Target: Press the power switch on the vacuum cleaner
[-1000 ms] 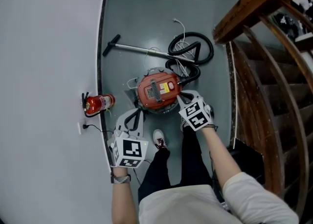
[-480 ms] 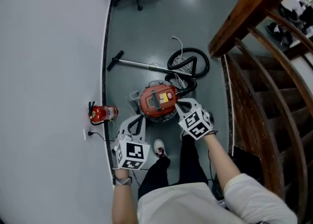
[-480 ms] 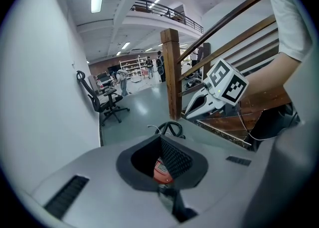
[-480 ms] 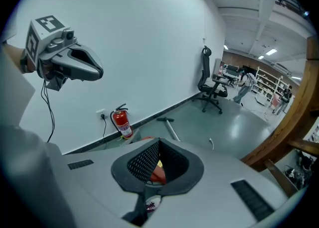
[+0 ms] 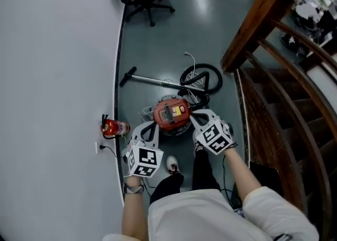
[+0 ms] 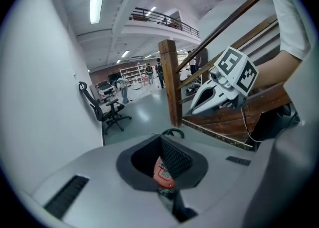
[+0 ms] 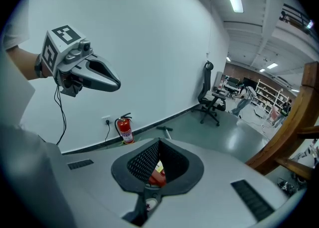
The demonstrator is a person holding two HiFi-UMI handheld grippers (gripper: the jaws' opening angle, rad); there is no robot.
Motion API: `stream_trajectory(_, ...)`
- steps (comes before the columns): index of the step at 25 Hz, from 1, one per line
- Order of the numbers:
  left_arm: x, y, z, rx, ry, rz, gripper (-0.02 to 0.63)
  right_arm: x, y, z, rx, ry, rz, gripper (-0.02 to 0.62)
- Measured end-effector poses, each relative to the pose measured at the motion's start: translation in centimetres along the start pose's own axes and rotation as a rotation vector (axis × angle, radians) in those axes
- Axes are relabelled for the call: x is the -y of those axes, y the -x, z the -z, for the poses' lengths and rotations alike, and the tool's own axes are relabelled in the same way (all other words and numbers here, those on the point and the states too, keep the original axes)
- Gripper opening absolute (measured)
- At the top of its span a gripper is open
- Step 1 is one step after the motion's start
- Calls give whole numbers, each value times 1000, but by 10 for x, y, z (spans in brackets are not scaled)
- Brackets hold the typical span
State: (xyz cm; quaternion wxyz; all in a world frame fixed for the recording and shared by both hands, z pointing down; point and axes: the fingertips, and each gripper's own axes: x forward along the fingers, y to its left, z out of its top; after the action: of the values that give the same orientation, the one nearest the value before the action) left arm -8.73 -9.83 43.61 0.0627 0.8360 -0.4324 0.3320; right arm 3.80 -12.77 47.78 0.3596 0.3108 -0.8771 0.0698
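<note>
On the floor: vacuum cleaner (image 5: 171,113), well below my grippers.
Jaws: left gripper (image 5: 149,128) and right gripper (image 5: 195,117) both pressed together, empty.
Risk: coming down from this height, I could miss the switch and jab the casing.

Steep overhead; vacuum cleaner (image 5: 171,114) in all.

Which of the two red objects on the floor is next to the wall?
The small red fire extinguisher, beside the wall; the round red vacuum cleaner sits farther out.
</note>
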Motion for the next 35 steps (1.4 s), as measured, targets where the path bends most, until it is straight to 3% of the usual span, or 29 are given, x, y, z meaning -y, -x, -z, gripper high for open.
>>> stream_trajectory(11,0,36,-24,64,-46,6,-2,-2,61,-45,73,22,84,28)
stream_trajectory(35,-2,101,-65,169,-178,-17,-2,-29,148,-100,183,42,151,29)
